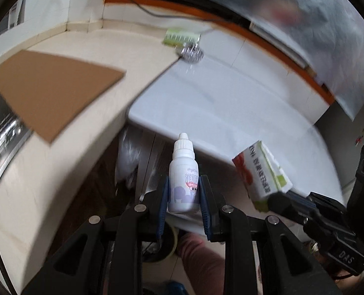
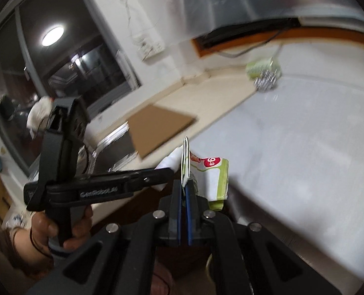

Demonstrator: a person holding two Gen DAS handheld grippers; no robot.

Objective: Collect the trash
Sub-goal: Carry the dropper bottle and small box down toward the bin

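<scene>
Trash, four items, listed left to right from the tools.

Dropper bottle [image 1: 183, 180]: small, white plastic, ribbed white cap with a narrow tip, label printed in purple with a red band. Upright, clamped at its lower body between the blue-padded fingers of the left gripper [image 1: 183, 191], which are closed only as far as the bottle's width. Held off the front edge of the white table [image 1: 231, 113], above the floor.

Carton [image 1: 261, 172]: flattened paper box, white with lime-green edging, a red picture and dark lettering; a red round price mark shows in the right wrist view [image 2: 210, 179]. Sits just right of the left gripper. The right gripper [image 2: 183, 189] has its fingers drawn almost together on a thin flap at the carton's left edge; the rest of the box hangs to the right of the fingers, clear of the table.

Green wrapper [image 1: 180, 36]: lime-green pack with a barcode strip, lying far ahead of both tools at the back edge of the beige counter [image 1: 58, 172].

Foil ball [image 1: 191, 52]: crumpled, silvery, touching or just beside the wrapper, at the seam between counter and table.

Other: brown cardboard sheet [image 1: 51, 91] flat on the counter, ahead and left of the left gripper.
</scene>
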